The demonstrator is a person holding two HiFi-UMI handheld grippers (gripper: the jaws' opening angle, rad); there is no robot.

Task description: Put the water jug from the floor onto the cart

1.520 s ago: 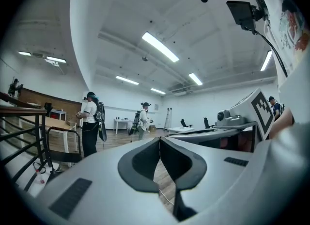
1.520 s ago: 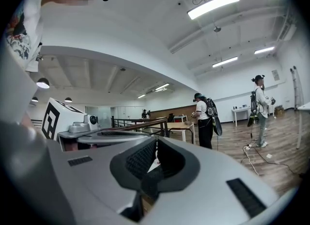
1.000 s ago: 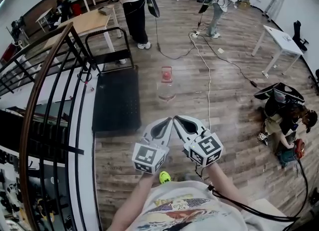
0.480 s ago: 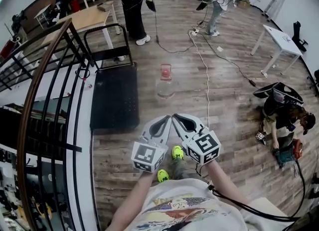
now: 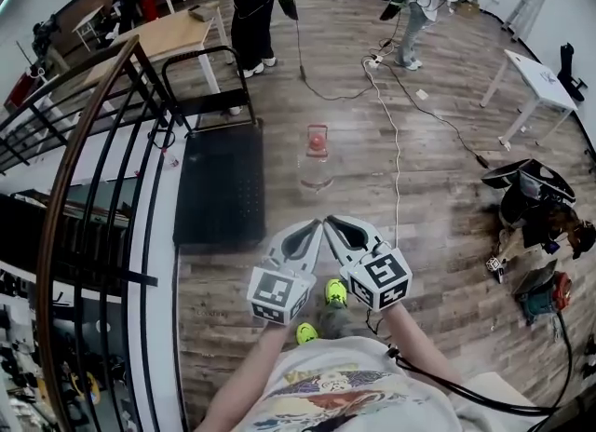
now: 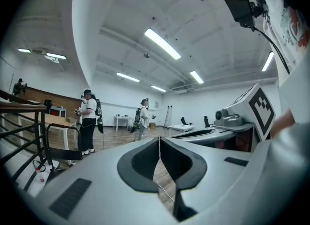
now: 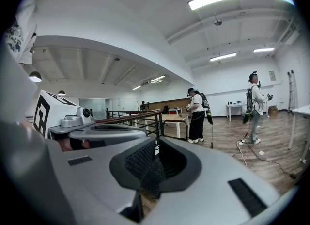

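Observation:
A clear water jug [image 5: 316, 162] with a red cap and red handle stands upright on the wooden floor, just right of the flat black cart [image 5: 220, 183]. The cart has a black push handle [image 5: 207, 72] at its far end. My left gripper [image 5: 313, 229] and right gripper [image 5: 331, 227] are held side by side in front of my chest, well short of the jug. Both are shut with nothing between the jaws. In the left gripper view the left gripper [image 6: 159, 141] has its pads together; in the right gripper view the right gripper [image 7: 156, 146] looks the same.
A black stair railing [image 5: 88, 169] runs along the left. A white cable [image 5: 396, 155] snakes across the floor right of the jug. Two people [image 5: 250, 2] stand at the back near tables; another person [image 5: 545, 225] crouches at the right by bags.
The view has shifted forward toward the jug and cart; a foot in a yellow-green shoe has stepped ahead. Both grippers stay shut, side by side.

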